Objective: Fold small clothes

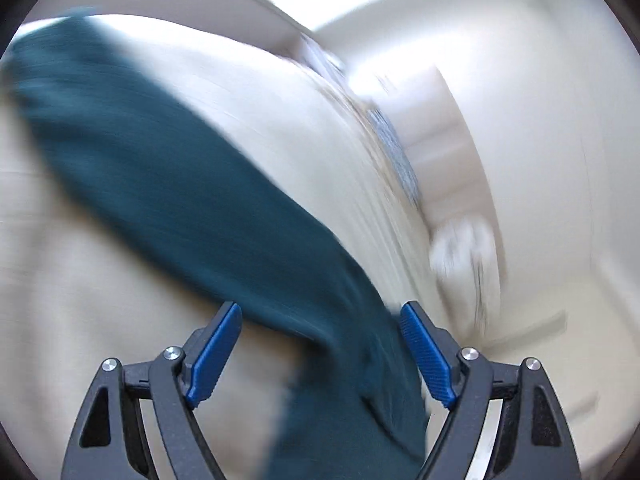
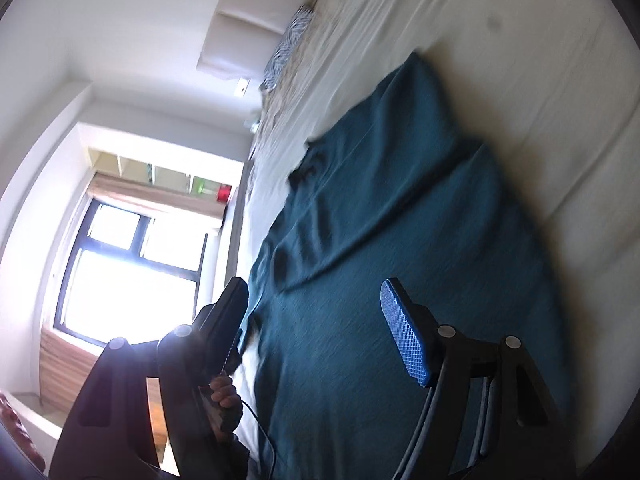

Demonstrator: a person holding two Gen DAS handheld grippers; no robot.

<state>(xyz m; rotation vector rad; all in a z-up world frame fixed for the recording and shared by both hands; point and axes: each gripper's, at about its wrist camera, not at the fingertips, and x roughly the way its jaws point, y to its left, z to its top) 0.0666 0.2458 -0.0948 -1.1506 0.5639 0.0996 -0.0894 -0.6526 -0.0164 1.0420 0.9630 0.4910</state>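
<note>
Both grippers, left (image 1: 320,354) and right (image 2: 316,332), stood wide open gripping nothing, over a teal garment (image 2: 384,240) stretching toward twelve o'clock on the bed (image 2: 540,80).

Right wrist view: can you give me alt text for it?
A teal garment lies spread and wrinkled on a cream bed, under the open right gripper. A bright window sits at left, with a striped pillow beyond the garment.

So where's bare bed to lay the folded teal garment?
Bare cream sheet lies beyond and beside the teal garment, toward the headboard. The striped pillow crowds the head end; the garment fills the bed's near part.
</note>
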